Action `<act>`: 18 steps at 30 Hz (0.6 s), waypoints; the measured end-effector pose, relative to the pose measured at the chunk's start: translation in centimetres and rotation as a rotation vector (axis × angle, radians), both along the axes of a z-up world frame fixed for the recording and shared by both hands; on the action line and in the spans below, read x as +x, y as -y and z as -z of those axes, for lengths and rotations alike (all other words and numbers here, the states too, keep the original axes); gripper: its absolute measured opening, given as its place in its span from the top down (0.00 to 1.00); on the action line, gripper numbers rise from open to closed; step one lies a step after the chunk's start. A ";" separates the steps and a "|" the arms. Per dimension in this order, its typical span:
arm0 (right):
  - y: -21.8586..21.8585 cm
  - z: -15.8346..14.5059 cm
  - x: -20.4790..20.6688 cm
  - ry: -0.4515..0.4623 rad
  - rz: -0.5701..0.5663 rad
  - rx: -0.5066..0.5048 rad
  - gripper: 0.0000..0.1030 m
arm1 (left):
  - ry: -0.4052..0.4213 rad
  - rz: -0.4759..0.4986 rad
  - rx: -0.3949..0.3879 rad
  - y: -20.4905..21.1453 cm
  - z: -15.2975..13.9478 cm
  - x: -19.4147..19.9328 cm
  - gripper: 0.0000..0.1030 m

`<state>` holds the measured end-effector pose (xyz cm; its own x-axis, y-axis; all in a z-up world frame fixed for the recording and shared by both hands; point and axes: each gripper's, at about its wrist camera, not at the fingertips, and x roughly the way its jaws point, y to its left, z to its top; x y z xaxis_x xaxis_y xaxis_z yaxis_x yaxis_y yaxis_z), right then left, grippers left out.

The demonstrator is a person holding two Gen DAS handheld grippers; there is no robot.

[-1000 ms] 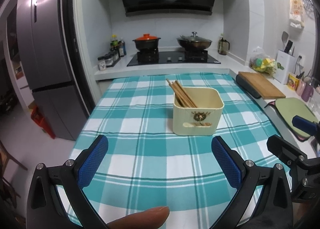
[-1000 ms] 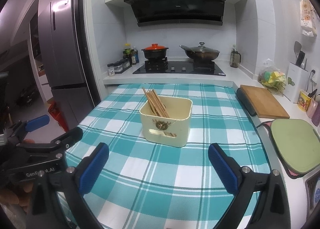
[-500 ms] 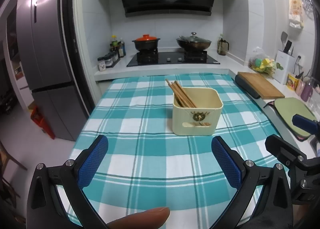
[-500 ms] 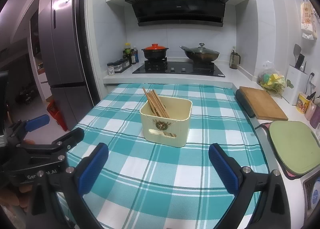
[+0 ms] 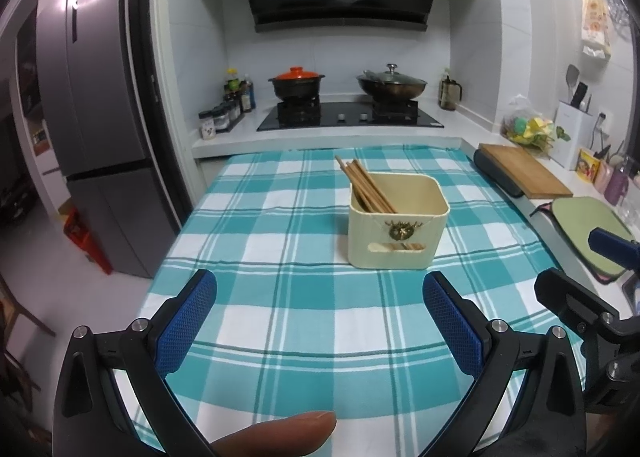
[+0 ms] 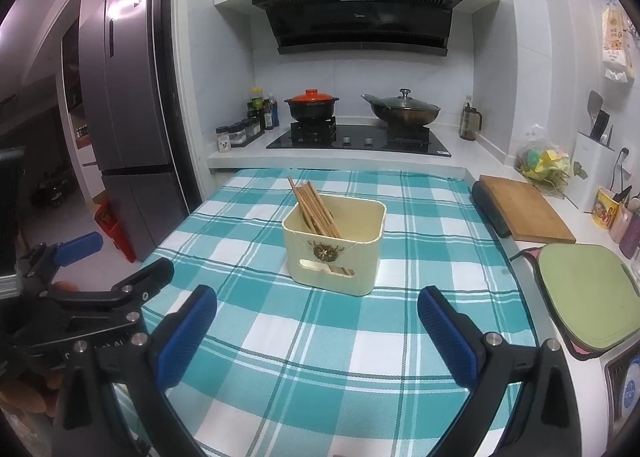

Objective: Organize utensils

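Observation:
A cream utensil box [image 5: 396,221] stands on the teal checked tablecloth [image 5: 280,297]; it also shows in the right wrist view [image 6: 336,243]. Several wooden chopsticks [image 5: 366,187] lean inside it toward the back left, seen too in the right wrist view [image 6: 316,209]. My left gripper [image 5: 320,321] is open and empty, held above the near part of the cloth. My right gripper [image 6: 318,331] is open and empty, also short of the box. Each gripper shows at the edge of the other's view.
A wooden cutting board [image 5: 524,173] and a green mat [image 5: 588,229] lie on the counter to the right. A stove [image 5: 348,117] with two pots is behind the table. A fridge [image 5: 92,137] stands to the left.
Both grippers have drawn back and up slightly from the box. Both stay open and empty. The box and chopsticks have not moved.

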<state>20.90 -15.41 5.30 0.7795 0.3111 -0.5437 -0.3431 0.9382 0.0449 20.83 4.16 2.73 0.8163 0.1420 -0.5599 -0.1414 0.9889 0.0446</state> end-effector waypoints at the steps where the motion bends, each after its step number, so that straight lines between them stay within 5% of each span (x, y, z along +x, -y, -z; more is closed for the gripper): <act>1: 0.0 0.0 0.1 -0.003 0.000 0.000 0.01 | 0.000 0.000 0.001 0.0 0.0 0.0 0.00; 18: -0.2 0.3 0.2 -0.011 0.001 -0.006 0.01 | -0.009 0.003 -0.007 0.2 0.3 0.2 0.00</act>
